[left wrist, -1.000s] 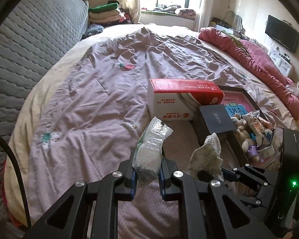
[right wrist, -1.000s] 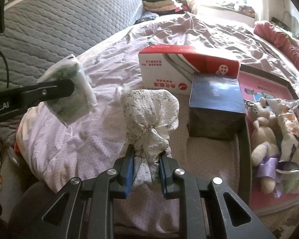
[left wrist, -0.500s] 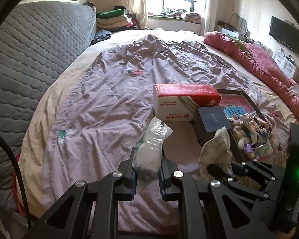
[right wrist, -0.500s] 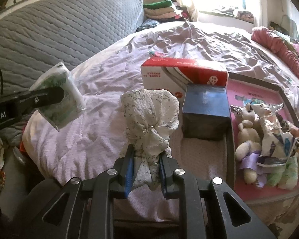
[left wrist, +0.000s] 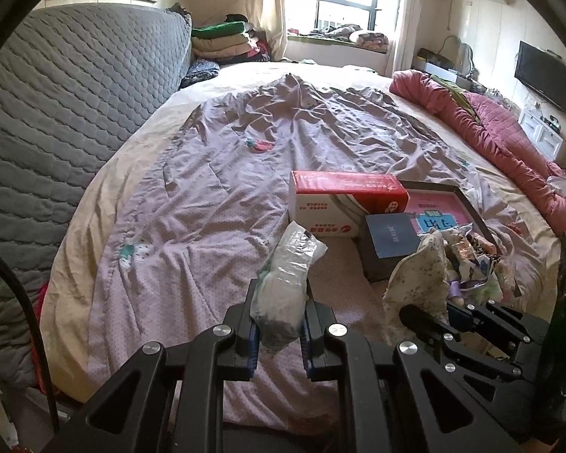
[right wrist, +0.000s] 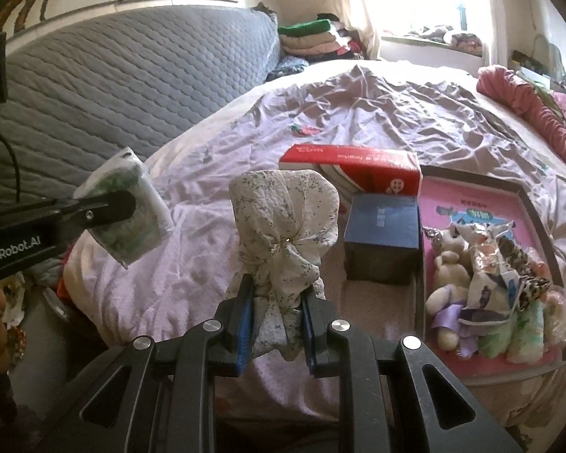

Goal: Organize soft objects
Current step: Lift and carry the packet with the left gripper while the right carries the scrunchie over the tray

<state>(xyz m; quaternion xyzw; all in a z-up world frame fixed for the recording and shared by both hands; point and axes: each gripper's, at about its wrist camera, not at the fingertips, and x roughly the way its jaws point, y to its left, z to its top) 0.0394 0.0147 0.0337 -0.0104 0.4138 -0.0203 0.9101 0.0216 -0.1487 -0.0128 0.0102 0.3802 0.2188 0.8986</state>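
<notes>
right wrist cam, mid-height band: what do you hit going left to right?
Plastic-wrapped soft pack in the left tongs → floral cloth bundle in the right tongs → dark blue box → plush bear in the pink-lined tray.

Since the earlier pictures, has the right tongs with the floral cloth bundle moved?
Yes. The right tongs, shut on the floral cloth bundle, have risen: in the right wrist view the red and white box looks smaller and farther.
</notes>
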